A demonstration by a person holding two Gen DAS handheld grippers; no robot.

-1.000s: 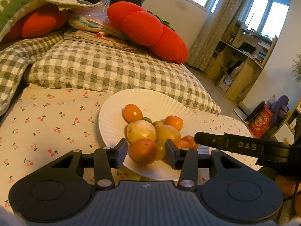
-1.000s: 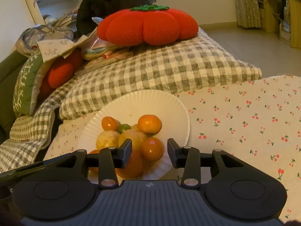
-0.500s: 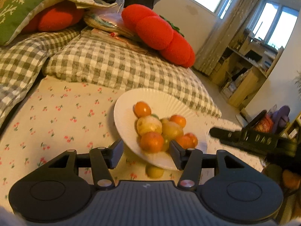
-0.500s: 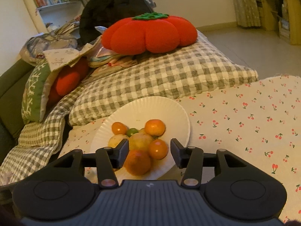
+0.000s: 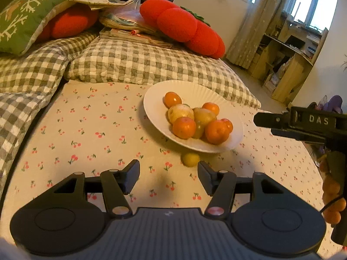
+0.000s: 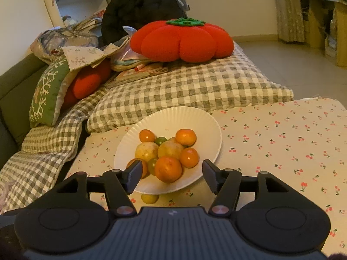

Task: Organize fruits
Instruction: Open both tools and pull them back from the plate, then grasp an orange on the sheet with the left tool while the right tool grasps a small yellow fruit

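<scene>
A white plate (image 5: pixel 195 92) (image 6: pixel 195 119) on the cherry-print tablecloth holds a heap of oranges (image 5: pixel 184 127) (image 6: pixel 168 169) and yellowish fruits (image 5: pixel 180 112) (image 6: pixel 170 149). One small yellow fruit (image 5: pixel 190 159) (image 6: pixel 149 198) lies on the cloth just in front of the plate's near rim. My left gripper (image 5: pixel 168 173) hovers short of that fruit, its jaws opening with nothing between them. My right gripper (image 6: pixel 172 173) is over the plate's near edge, its jaws also opening and clear of the fruit. One of its fingers (image 5: pixel 271 121) reaches in from the right in the left wrist view.
Checked cushions (image 6: pixel 184 91) border the table's far side, with a red tomato pillow (image 6: pixel 182 41) and a green pillow (image 5: pixel 28 15) on them. A cluster of small orange fruits (image 5: pixel 331 195) hangs at the right edge. Bare cloth (image 6: pixel 282 140) lies to the right of the plate.
Both grippers have drawn back from the plate and spread their jaws wider. The small yellow fruit on the cloth has come into view in front of the plate.
</scene>
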